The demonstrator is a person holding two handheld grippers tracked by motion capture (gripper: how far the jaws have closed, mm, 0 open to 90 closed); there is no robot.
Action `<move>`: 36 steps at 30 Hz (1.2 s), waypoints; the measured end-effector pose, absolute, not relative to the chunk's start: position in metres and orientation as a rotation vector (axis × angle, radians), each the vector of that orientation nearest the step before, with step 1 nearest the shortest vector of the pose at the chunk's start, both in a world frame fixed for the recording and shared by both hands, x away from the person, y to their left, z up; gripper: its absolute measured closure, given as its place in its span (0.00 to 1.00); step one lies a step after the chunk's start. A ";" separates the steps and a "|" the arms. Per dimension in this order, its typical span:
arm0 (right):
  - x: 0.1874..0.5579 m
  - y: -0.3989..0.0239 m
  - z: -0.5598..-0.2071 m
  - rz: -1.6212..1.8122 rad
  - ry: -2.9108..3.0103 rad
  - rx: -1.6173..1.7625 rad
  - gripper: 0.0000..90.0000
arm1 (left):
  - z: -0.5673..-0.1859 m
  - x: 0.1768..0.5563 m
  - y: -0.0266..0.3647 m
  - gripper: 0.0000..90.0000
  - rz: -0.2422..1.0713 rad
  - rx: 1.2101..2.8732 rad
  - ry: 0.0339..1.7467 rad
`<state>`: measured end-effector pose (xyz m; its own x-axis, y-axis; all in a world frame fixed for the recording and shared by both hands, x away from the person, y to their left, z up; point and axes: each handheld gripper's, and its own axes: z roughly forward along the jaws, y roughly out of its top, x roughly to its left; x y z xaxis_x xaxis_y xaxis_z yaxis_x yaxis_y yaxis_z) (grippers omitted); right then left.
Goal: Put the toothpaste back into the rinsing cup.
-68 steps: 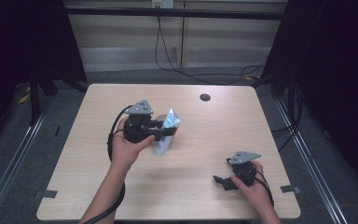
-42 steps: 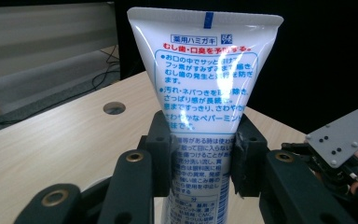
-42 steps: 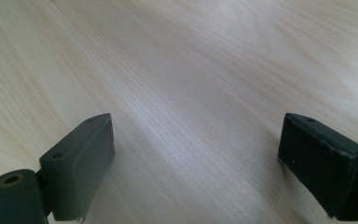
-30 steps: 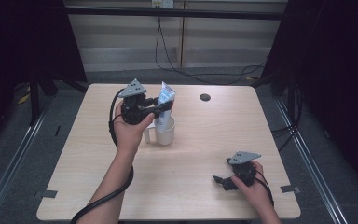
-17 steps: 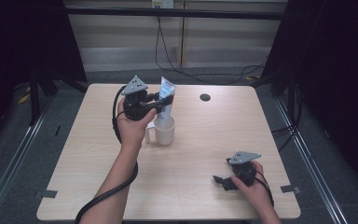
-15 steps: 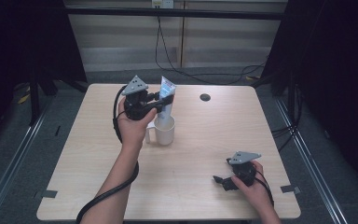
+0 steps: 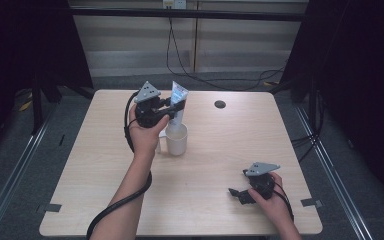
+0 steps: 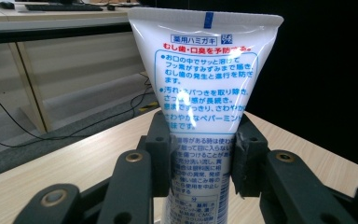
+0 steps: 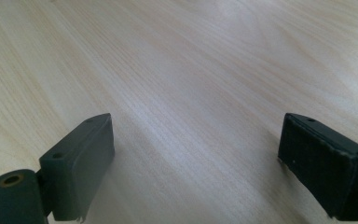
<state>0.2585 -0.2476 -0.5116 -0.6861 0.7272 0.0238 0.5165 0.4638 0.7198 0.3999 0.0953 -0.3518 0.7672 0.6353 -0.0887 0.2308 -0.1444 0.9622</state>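
moved: we carried the toothpaste tube (image 7: 177, 102) in our left tongs (image 7: 172, 107) up and toward the far side of the surface (image 7: 220, 150) | uncovered: white mug (image 7: 176, 139), hidden behind them at first | now: tube stands upright, lower end over the mug's mouth

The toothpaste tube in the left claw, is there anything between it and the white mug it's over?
Nothing visible blocks it. The left claw holds the toothpaste tube upright, directly over the white mug, whose opening looks clear. Whether the tube's lower end is already inside the rim is hard to tell.
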 end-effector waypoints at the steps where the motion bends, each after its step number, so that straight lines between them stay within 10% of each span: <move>1: 0.259 -0.248 -0.512 1.048 2.429 1.062 0.11 | -0.354 0.401 0.095 0.73 0.405 1.715 0.688; 36: 0.259 -0.248 -0.512 1.048 2.430 1.062 0.11 | -0.400 0.411 0.093 0.71 0.402 1.745 0.735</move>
